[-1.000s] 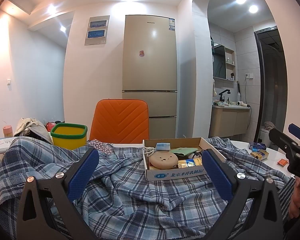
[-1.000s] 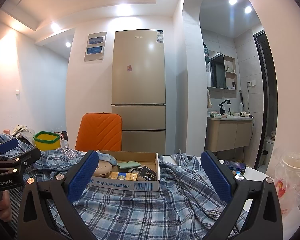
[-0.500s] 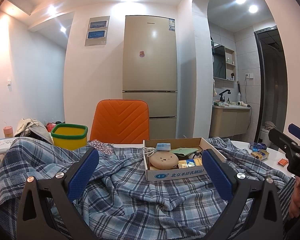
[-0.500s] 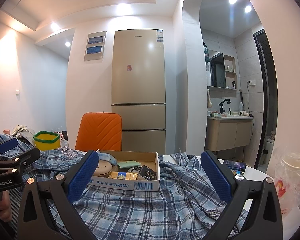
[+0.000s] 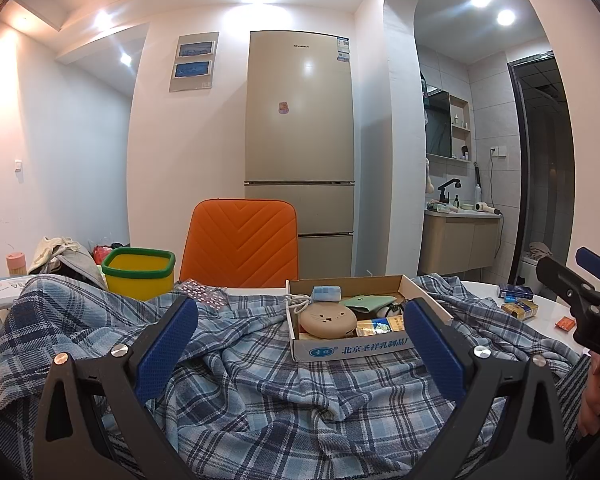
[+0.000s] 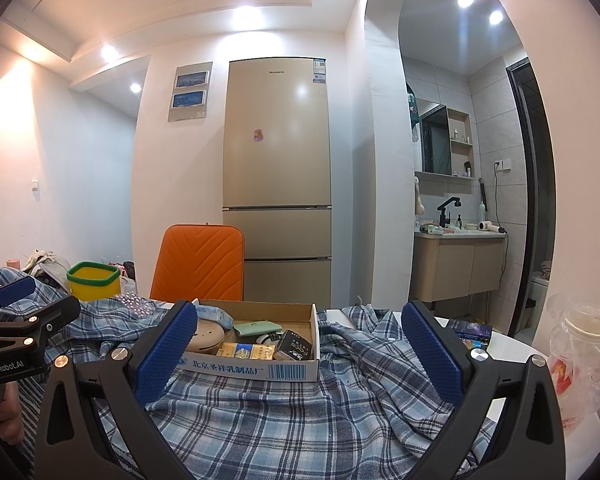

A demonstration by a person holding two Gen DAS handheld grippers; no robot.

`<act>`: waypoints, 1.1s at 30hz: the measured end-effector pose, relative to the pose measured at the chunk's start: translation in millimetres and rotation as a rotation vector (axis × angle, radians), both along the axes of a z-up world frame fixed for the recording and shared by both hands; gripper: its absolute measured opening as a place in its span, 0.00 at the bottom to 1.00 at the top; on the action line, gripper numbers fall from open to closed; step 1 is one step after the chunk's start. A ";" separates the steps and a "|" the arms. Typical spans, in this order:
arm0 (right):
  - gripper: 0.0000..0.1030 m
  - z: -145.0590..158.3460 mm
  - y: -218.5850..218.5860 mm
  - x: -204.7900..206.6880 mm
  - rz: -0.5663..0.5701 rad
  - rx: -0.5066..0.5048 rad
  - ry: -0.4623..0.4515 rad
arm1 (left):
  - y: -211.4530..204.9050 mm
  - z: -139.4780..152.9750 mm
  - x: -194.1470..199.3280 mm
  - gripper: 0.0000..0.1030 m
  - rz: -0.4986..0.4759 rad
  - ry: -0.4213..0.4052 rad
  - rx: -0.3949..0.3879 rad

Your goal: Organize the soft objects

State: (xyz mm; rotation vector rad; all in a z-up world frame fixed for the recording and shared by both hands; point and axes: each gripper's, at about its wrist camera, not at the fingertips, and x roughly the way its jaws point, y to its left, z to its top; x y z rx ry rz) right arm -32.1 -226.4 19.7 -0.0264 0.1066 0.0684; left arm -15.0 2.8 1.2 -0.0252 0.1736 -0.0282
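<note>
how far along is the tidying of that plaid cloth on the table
Nothing looks done yet: the blue plaid cloth lies rumpled and unfolded over the table, with the open cardboard box of small items resting on it. Nothing is in hand: the left hand-held gripper and the right hand-held gripper are both open above the cloth. All the folding is left.

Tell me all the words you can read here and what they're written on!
"Skyworth": top of the fridge.
"北京圣祥乳制品厂": front of the cardboard box.
"GenRobot.AI": side of the left tongs.
"face": dark pack in the box.
Fridge stickers: too small to read.
</note>
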 end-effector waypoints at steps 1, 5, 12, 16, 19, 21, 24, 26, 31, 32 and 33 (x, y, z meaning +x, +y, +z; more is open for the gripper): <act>1.00 0.0 -0.1 0.0 0.000 0.000 0.000 | 0.1 -0.1 0.1 0.99 0.000 0.000 0.000; 1.00 0.0 -0.1 -0.1 0.000 0.000 0.000 | 0.0 -0.1 0.1 0.99 0.000 0.000 0.000; 1.00 -0.7 1.0 1.0 0.001 0.000 0.004 | 0.1 -0.1 0.0 0.99 0.000 -0.001 0.002; 1.00 -1.3 0.6 1.2 0.000 0.001 0.002 | 0.3 -0.4 0.5 0.99 0.000 0.002 0.000; 1.00 -1.3 0.8 1.7 0.001 -0.001 0.005 | 0.5 -0.8 0.5 0.99 0.000 0.002 0.000; 1.00 -1.2 0.8 1.4 0.000 0.000 0.004 | 0.4 -0.8 0.5 0.99 0.000 0.002 0.001; 1.00 -1.3 0.7 1.9 0.000 0.000 0.005 | 0.4 -0.9 -0.4 0.99 -0.003 -0.002 0.003; 1.00 -1.2 0.9 1.5 0.001 -0.001 0.006 | -0.5 -0.8 -1.1 0.99 -0.004 -0.005 0.008; 1.00 -2.1 0.7 1.9 0.000 0.001 0.004 | -0.7 -0.9 0.5 0.99 -0.004 0.002 0.009; 1.00 -2.4 0.8 2.0 0.000 0.000 0.005 | -0.8 -0.8 0.5 0.99 -0.004 0.002 0.009; 1.00 -2.5 0.8 1.9 0.000 0.000 0.005 | -0.7 -0.9 0.5 0.99 -0.005 0.002 0.010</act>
